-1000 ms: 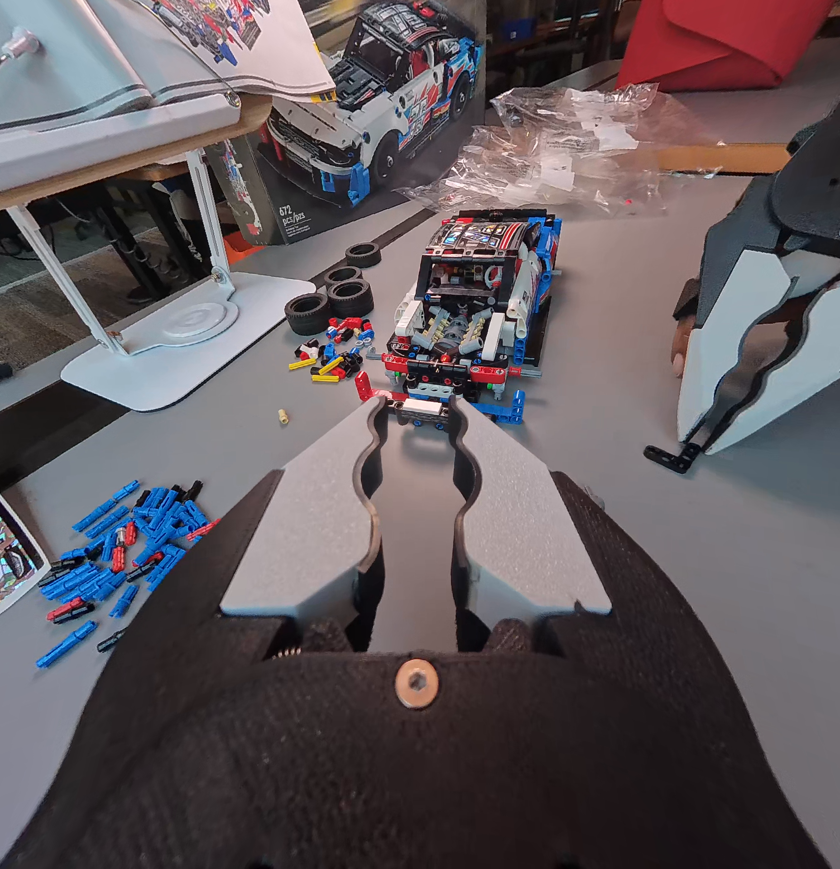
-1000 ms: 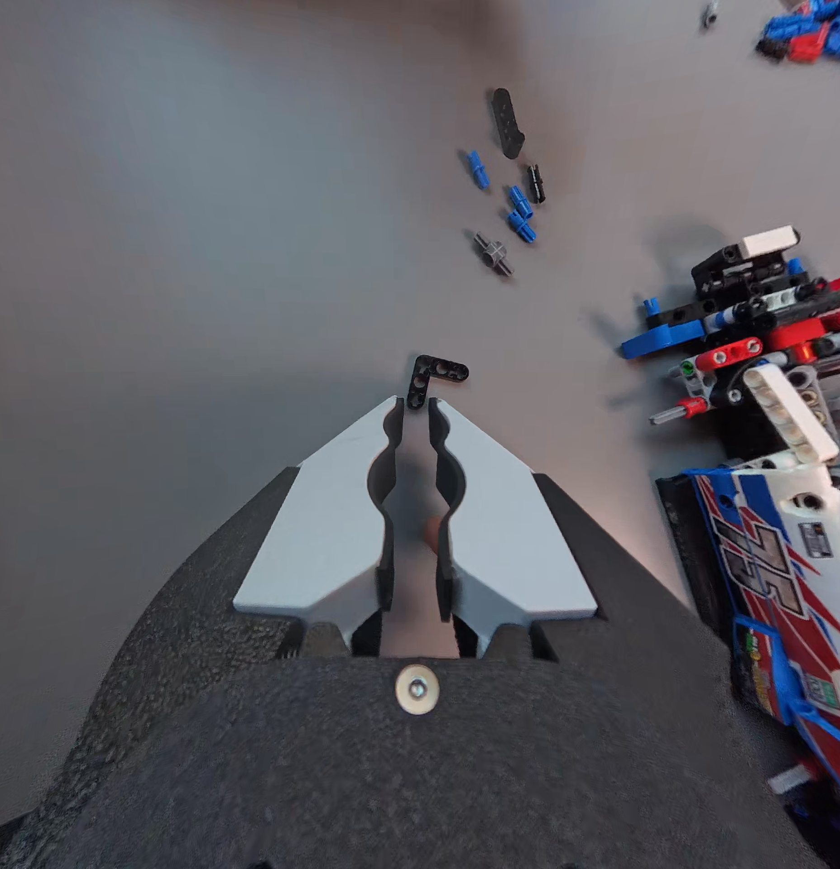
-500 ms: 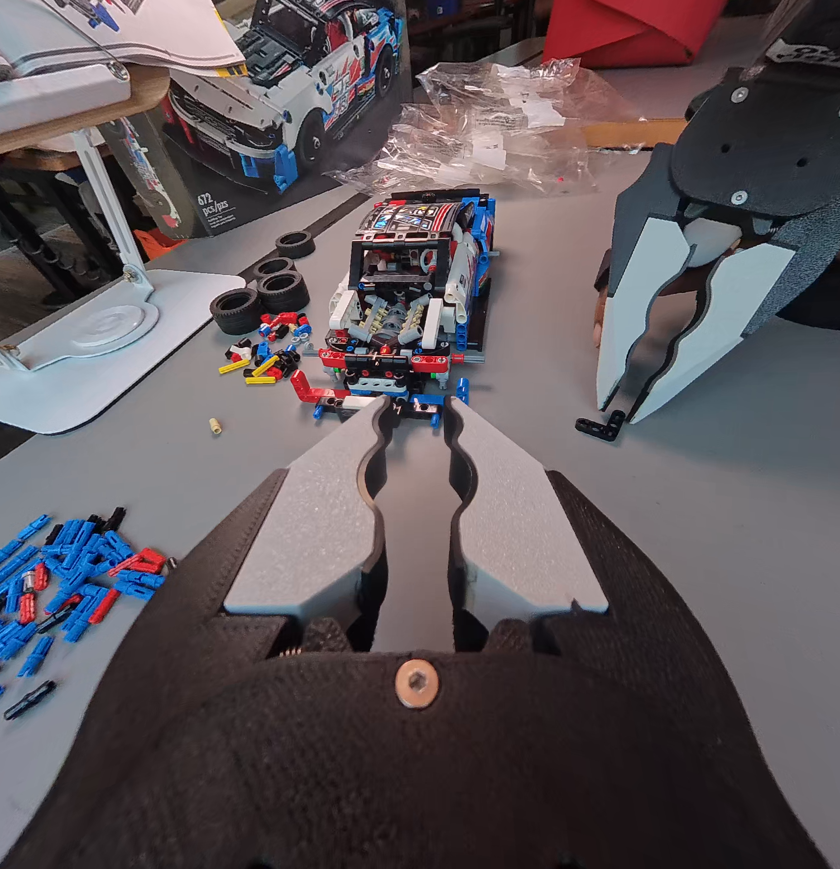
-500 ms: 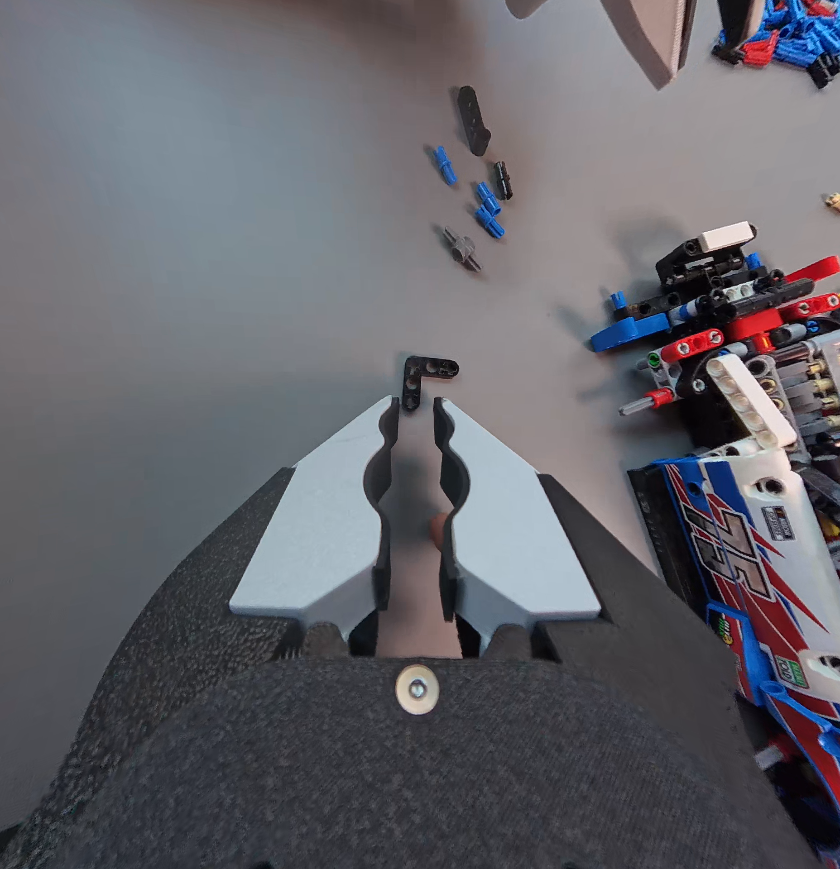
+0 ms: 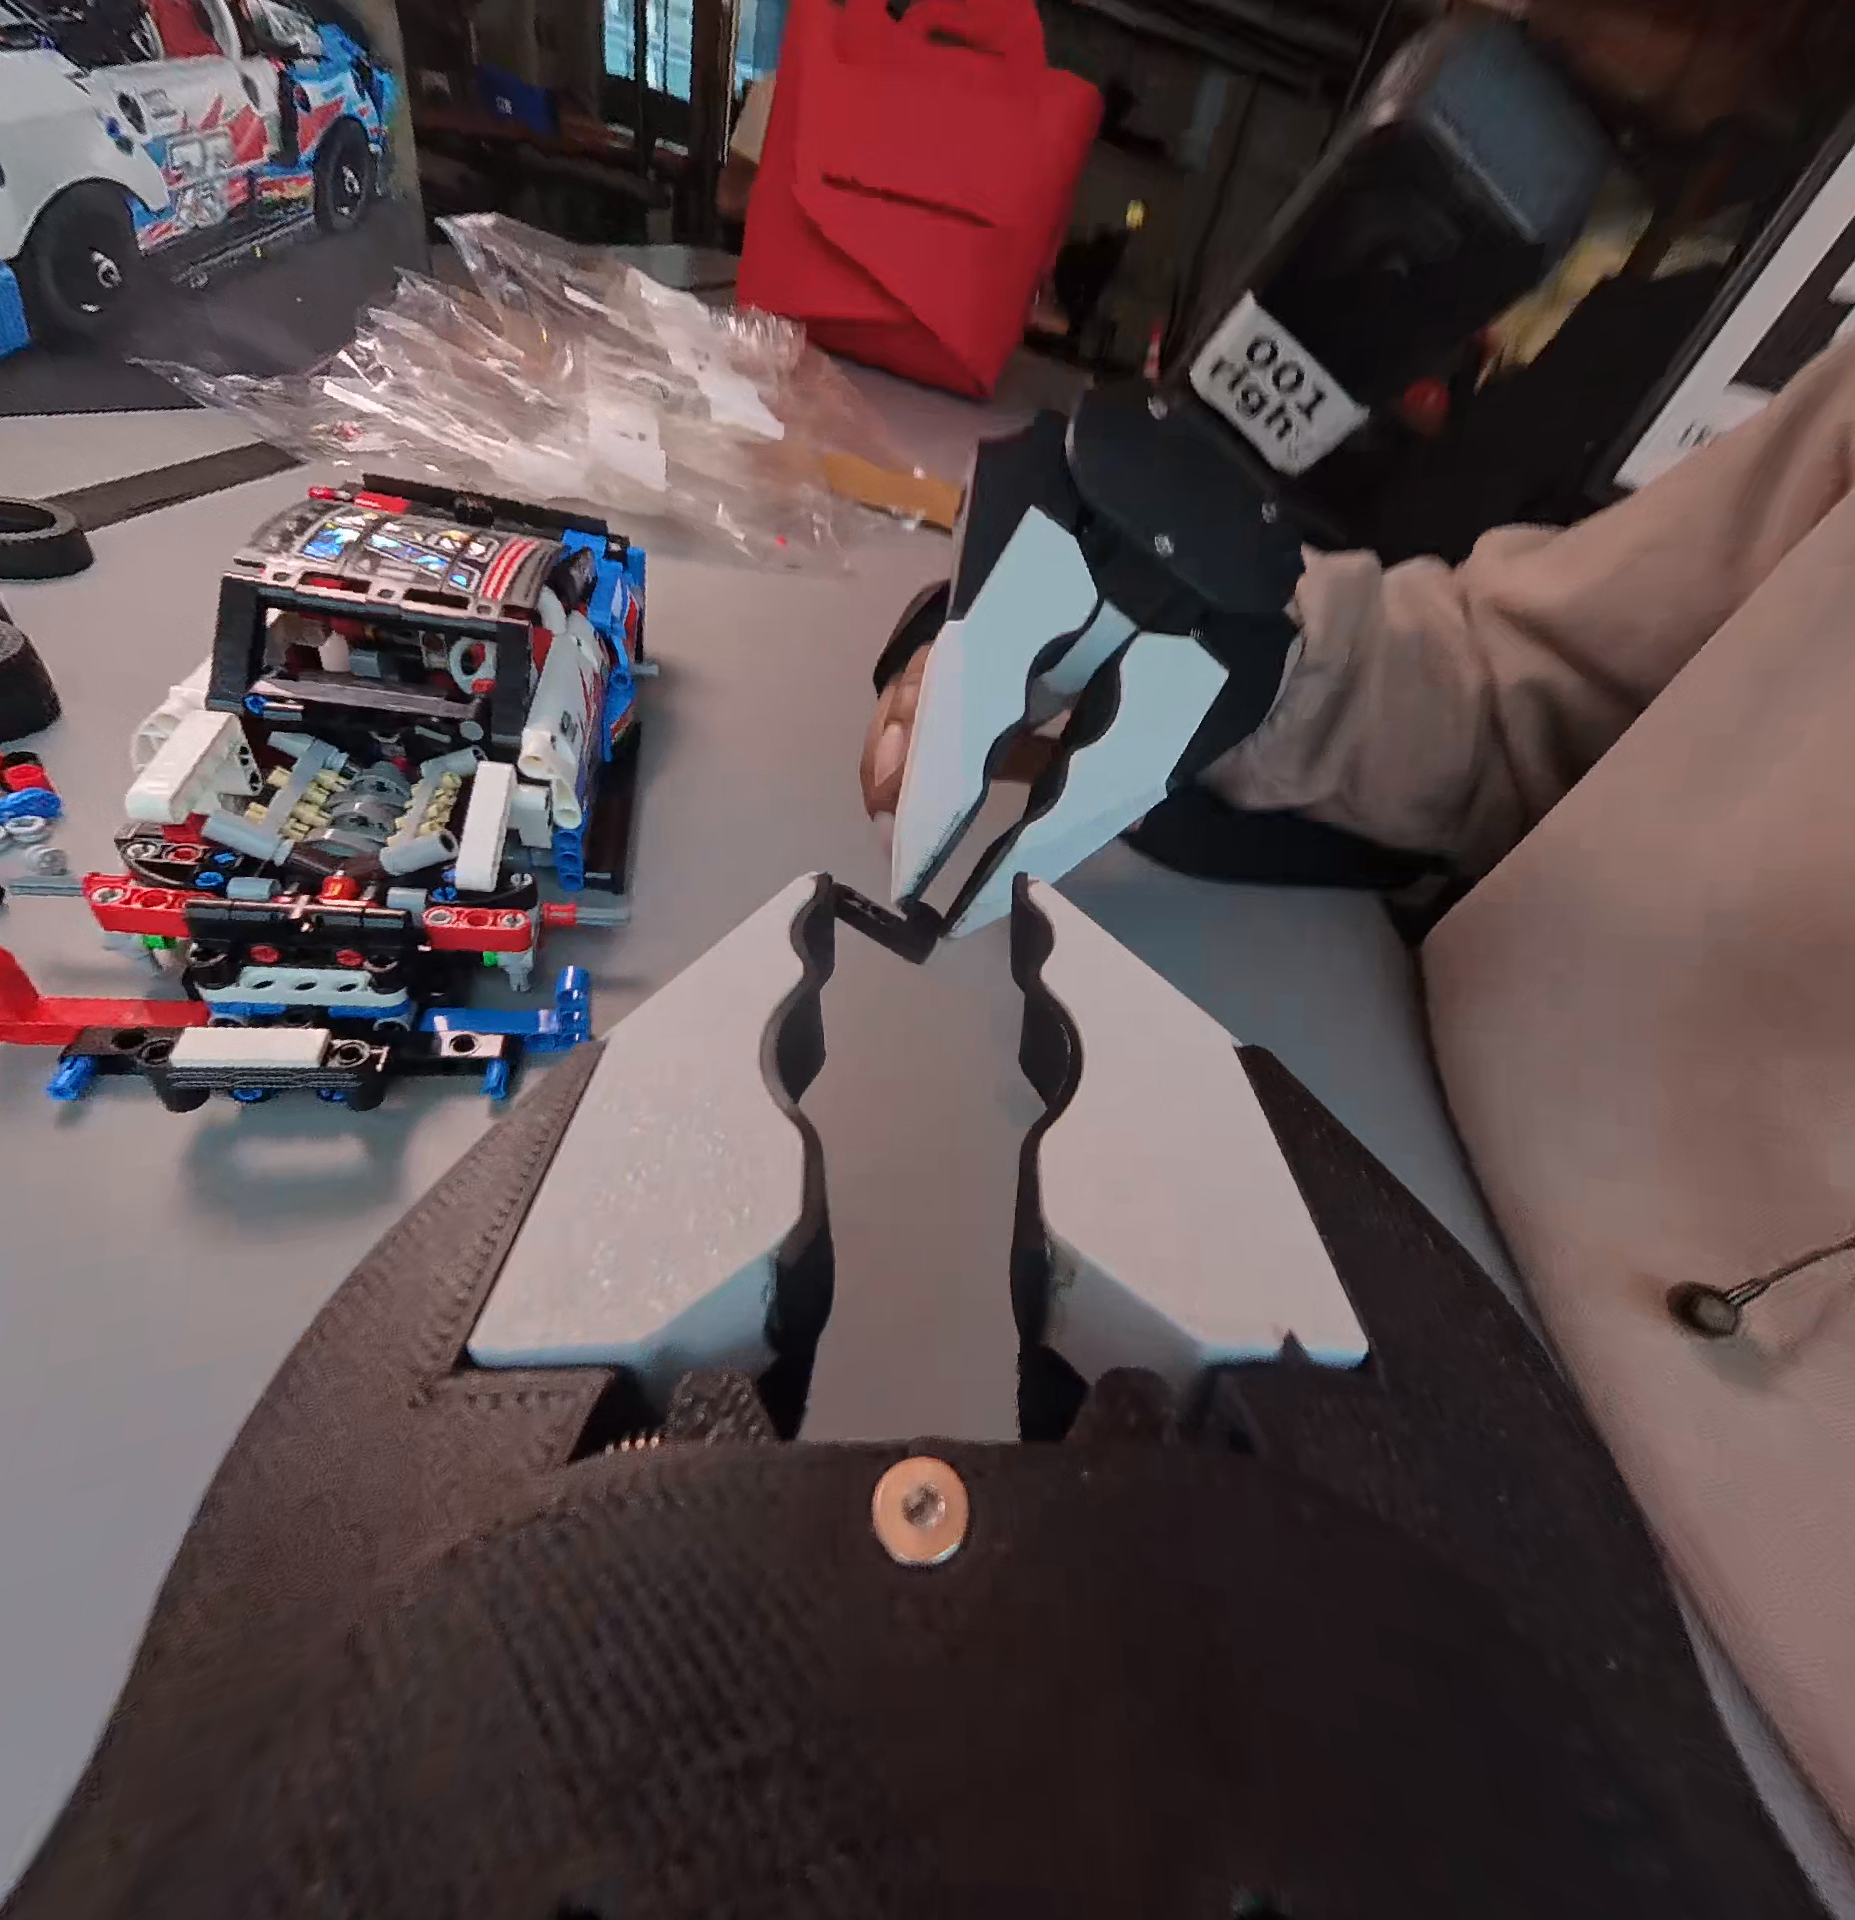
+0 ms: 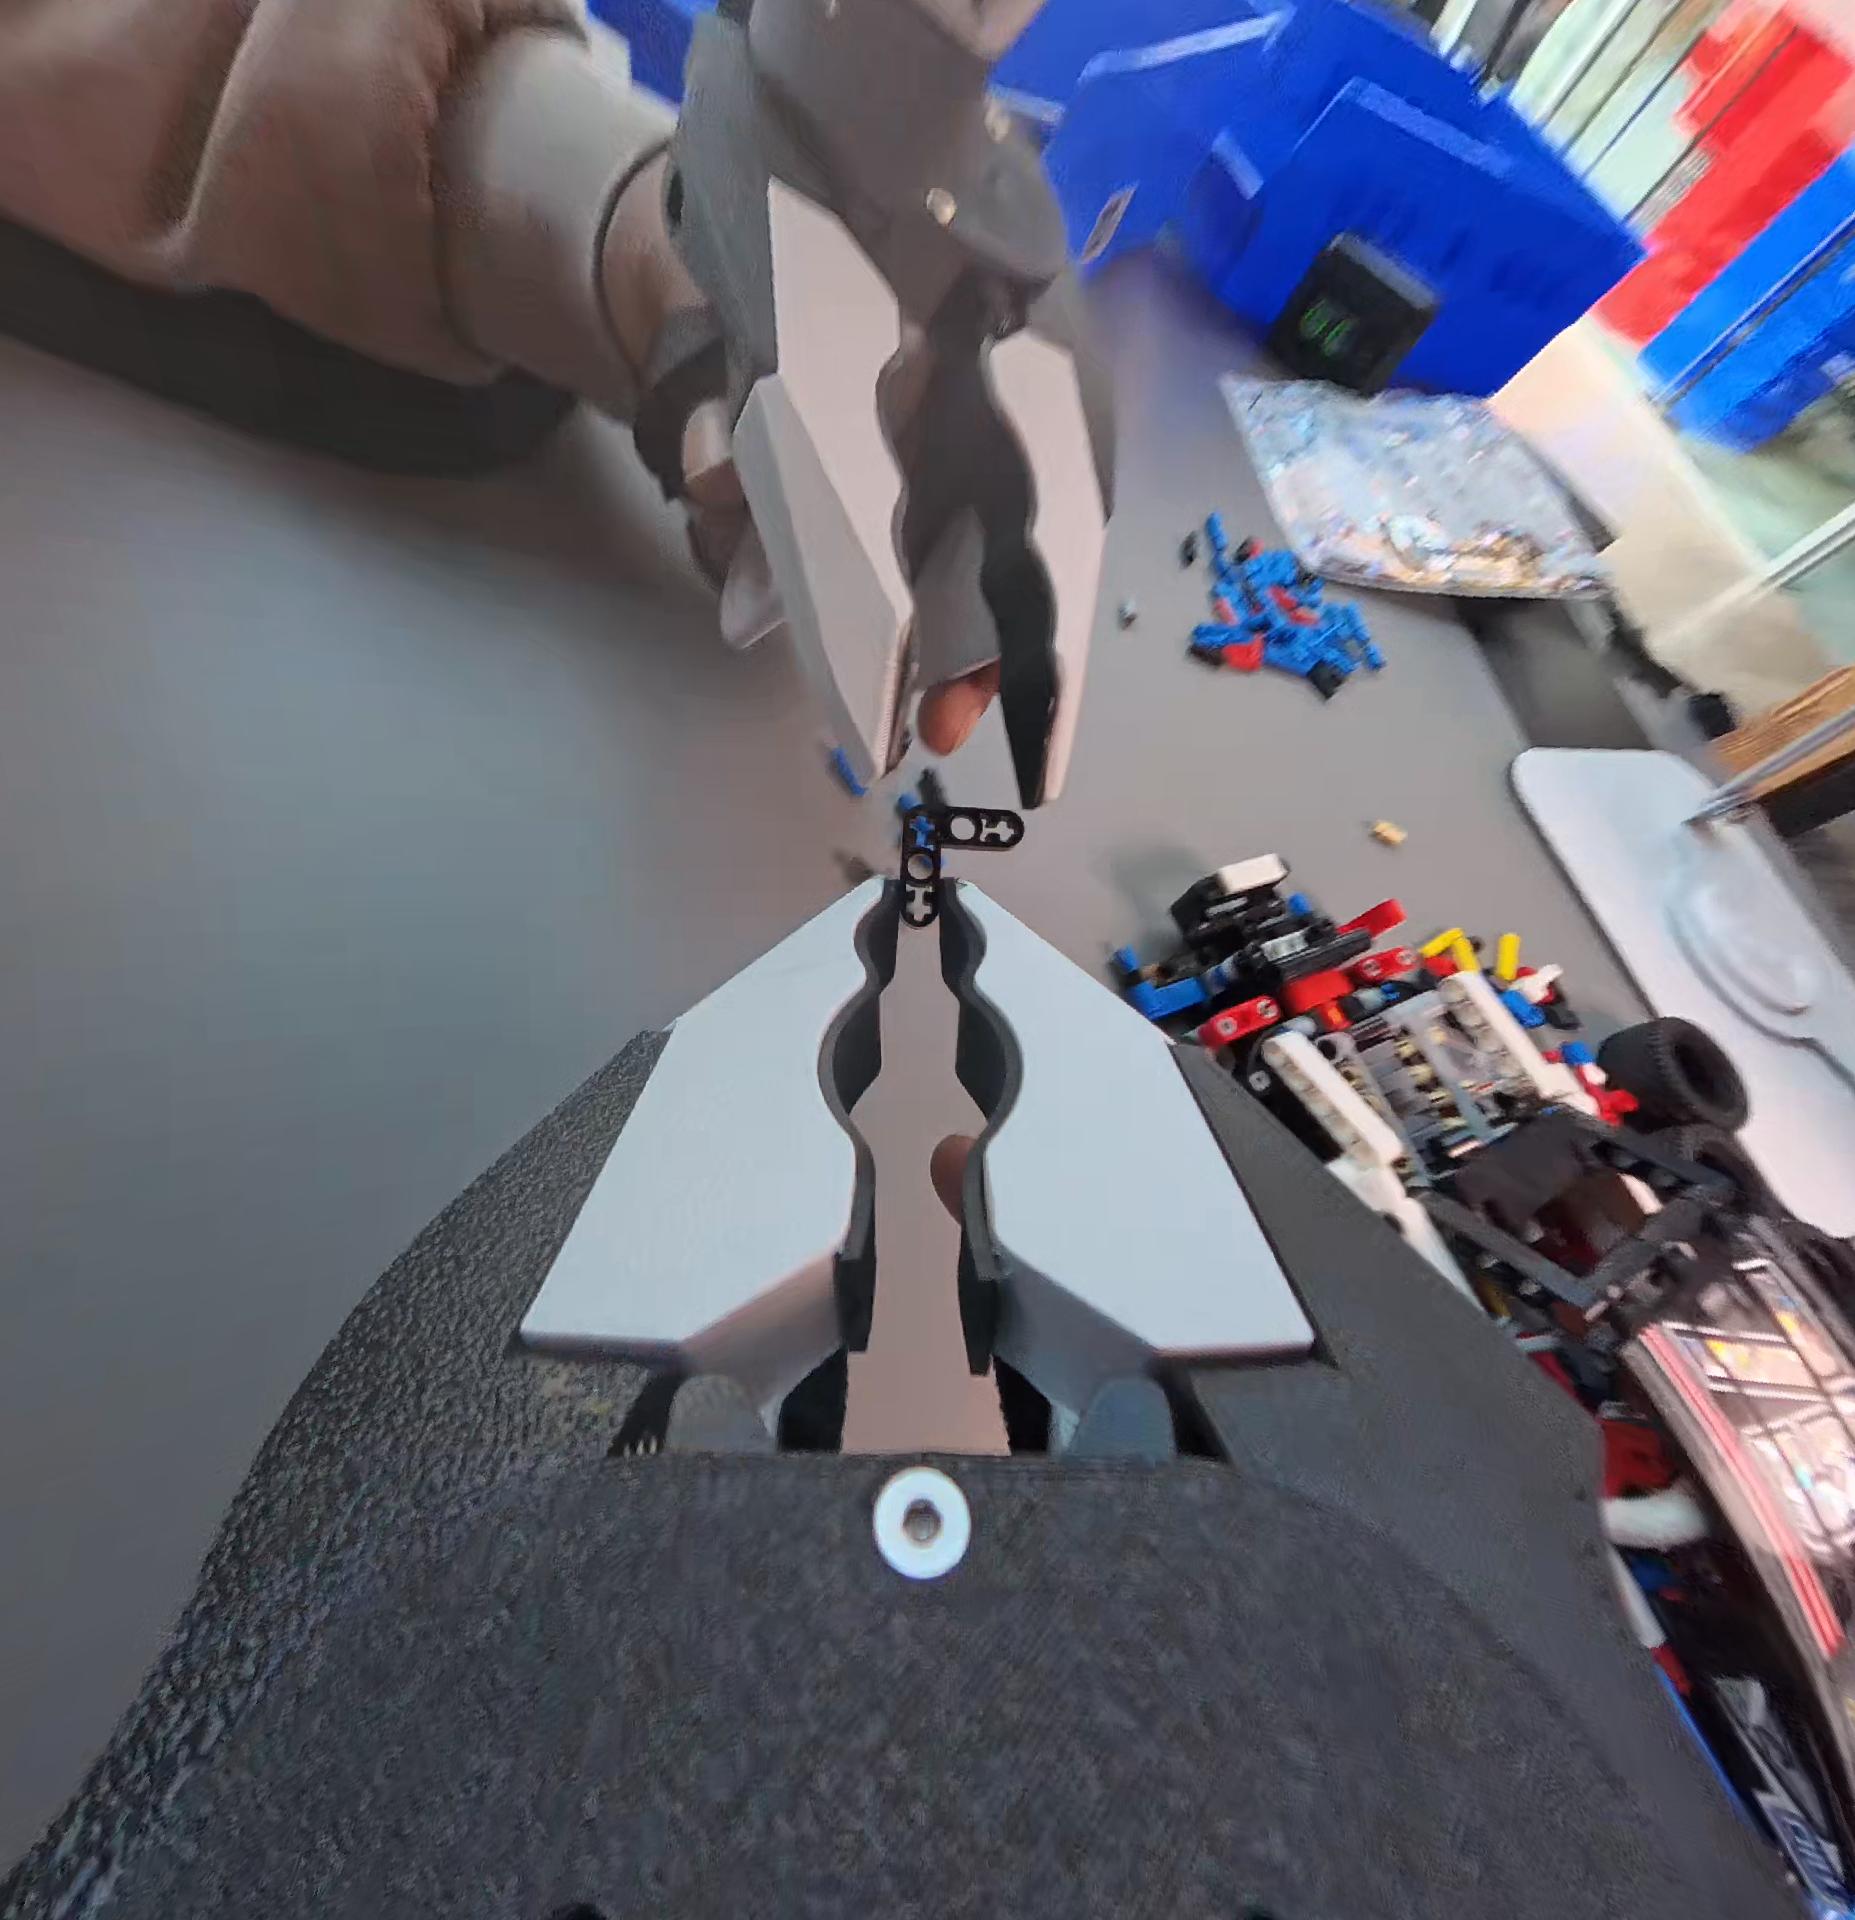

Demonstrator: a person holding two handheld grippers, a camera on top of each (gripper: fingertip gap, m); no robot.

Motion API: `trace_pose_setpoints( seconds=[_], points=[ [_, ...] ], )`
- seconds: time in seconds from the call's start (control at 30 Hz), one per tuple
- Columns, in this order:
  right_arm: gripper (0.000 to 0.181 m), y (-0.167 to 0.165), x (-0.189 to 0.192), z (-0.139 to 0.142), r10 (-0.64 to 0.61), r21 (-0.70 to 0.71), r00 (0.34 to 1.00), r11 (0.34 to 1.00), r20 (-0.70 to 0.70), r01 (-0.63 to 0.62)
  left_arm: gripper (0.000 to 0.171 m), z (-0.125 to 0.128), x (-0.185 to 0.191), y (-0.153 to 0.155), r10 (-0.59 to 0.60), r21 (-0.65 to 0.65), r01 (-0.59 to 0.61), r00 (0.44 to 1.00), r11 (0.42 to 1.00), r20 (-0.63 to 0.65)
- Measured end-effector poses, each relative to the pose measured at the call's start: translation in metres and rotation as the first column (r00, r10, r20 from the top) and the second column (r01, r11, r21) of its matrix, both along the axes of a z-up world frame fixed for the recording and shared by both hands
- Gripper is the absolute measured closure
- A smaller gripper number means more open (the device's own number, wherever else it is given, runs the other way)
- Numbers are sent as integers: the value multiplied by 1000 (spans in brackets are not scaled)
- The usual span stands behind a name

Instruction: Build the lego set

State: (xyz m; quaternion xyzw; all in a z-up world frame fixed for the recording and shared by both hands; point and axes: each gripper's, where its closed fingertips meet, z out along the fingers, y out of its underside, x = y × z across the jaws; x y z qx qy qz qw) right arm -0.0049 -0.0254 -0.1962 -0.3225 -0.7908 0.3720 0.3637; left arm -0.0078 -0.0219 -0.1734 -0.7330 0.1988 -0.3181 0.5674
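My right gripper (image 6: 923, 896) is shut on one arm of a small black L-shaped beam (image 6: 918, 862) and holds it above the grey table. In the left wrist view the right gripper (image 5: 933, 912) comes down from the upper right with the beam (image 5: 876, 923) at its tips. My left gripper (image 5: 918, 894) is open and empty, its tips on either side of the beam's free arm. It also shows in the right wrist view (image 6: 959, 774), pointing down at the beam. The partly built car (image 5: 383, 779) stands to the left and shows in the right wrist view (image 6: 1422, 1091).
Black tyres (image 5: 9, 540) and small loose parts (image 5: 9, 790) lie left of the car. Empty plastic bags (image 5: 590, 384), a red bag (image 5: 912, 187) and the set's box (image 5: 123, 156) stand behind. A pile of blue pins (image 6: 1276, 623) and a white stand base (image 6: 1712, 935) lie beyond. My two grippers' fingertips are within a few centimetres of each other.
The right gripper has closed on the L-shaped beam and lifted it off the table. The left gripper has swung right, away from the car's front, to meet it tip to tip.
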Motion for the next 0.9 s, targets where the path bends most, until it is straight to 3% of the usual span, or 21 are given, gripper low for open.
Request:
trace_pose_setpoints(
  seconds=[0.1,0.2,0.33,0.57,0.63,0.73,0.8,0.9],
  points=[
    [176,5,-7,35,-57,-74,977,996,-203,43,135,27,-6,0,-5,34,-2,976,999,217],
    [176,3,-7,59,-98,-183,943,982,-317,41,136,43,-9,-2,-25,70,2,945,998,327],
    [176,-2,-6,74,-130,-331,925,944,-356,6,142,52,2,-6,-70,87,40,923,995,378],
    [176,-2,-8,68,-130,-318,928,948,-349,13,164,49,0,1,2,67,-28,930,997,368],
    [176,1,-10,63,-142,-296,932,954,-334,40,166,42,-3,5,58,61,-79,955,995,292],
    [171,10,-13,57,-176,-351,950,933,-256,78,166,27,-16,14,226,107,-225,974,968,1],
    [163,20,-12,63,-204,-489,960,868,-190,88,165,14,-29,19,348,192,-303,897,933,-274],
    [152,28,-16,57,-208,-675,978,719,14,163,166,3,-43,24,483,338,-347,676,875,-556]
  ],
)
